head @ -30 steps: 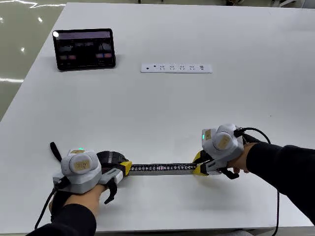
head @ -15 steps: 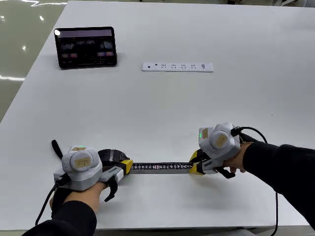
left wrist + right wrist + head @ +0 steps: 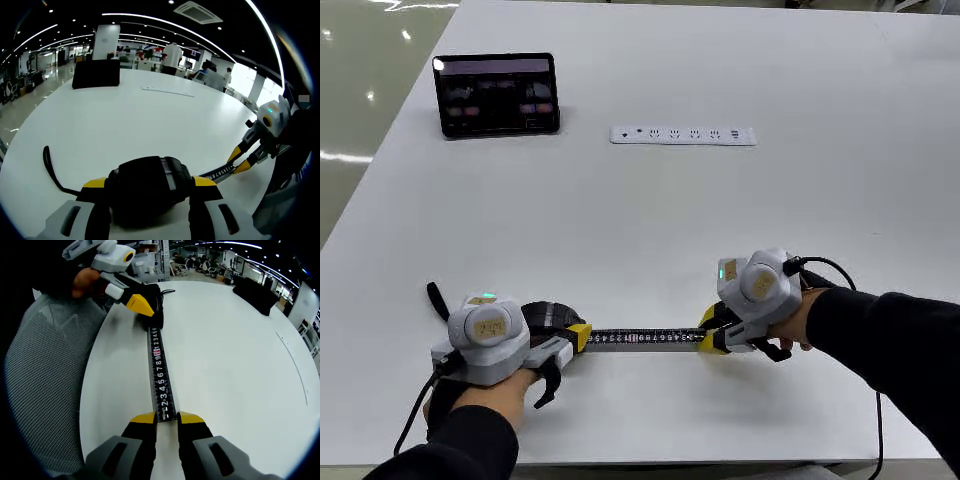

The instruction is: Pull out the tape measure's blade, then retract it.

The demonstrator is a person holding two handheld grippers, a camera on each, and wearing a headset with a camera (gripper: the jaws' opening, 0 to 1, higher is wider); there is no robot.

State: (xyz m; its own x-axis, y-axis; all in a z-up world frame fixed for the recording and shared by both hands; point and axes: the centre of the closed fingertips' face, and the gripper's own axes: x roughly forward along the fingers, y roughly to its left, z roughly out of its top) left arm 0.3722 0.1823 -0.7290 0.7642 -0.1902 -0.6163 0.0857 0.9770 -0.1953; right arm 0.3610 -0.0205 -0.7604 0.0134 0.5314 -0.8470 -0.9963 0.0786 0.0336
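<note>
Left gripper [image 3: 568, 338] clamps the tape measure case [image 3: 546, 318] as anchor; at three o'clock, right gripper [image 3: 166, 419] pinches the blade [image 3: 159, 375] taut.

An open-plan office: long ceiling light strips [image 3: 150, 18], a white pillar [image 3: 106, 42], people [image 3: 172, 55] standing far behind the tabletop [image 3: 650, 210], glossy floor [image 3: 360, 100].

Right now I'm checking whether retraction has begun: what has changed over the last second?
The right claw, shut on the blade at its tip, has moved left toward the tape measure case, so less blade is exposed. The left claw stays clamped on the case, in place; the tablet and power strip have not moved.
</note>
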